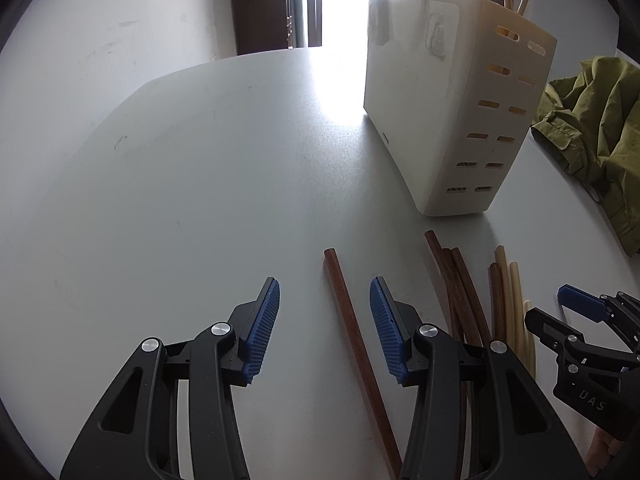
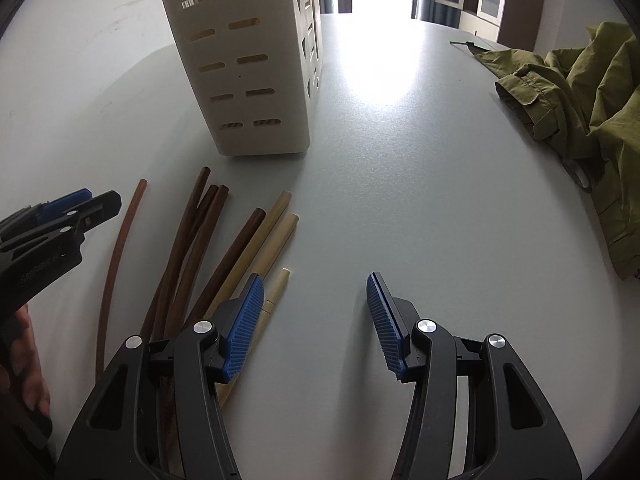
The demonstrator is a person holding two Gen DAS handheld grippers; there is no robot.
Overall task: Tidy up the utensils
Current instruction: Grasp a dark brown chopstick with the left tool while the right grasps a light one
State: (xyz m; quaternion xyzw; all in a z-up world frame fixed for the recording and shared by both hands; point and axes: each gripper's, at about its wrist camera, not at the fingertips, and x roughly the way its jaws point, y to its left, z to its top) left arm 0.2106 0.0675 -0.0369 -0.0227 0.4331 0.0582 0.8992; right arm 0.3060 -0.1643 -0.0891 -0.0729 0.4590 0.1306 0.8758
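Note:
A lone reddish-brown chopstick (image 1: 352, 332) lies on the grey table (image 1: 200, 200) between the fingers of my left gripper (image 1: 325, 282), which is open and just above it without touching. To its right lie several dark brown chopsticks (image 1: 460, 292) and pale chopsticks (image 1: 514, 304). Beyond them stands a white slotted utensil holder (image 1: 448, 112) with a few sticks poking out of its top. My right gripper (image 2: 315, 280) is open over bare table, its left finger over the pale chopsticks (image 2: 272, 236). The dark chopsticks (image 2: 188, 240), the lone chopstick (image 2: 116, 248) and the holder (image 2: 244, 60) lie to its left.
A crumpled olive-green jacket (image 2: 580, 100) covers the table's right side. Each gripper shows in the other's view: the right gripper (image 1: 560, 312), the left gripper (image 2: 92, 200). A hand (image 2: 28, 360) shows at the lower left edge. A wall runs along the left.

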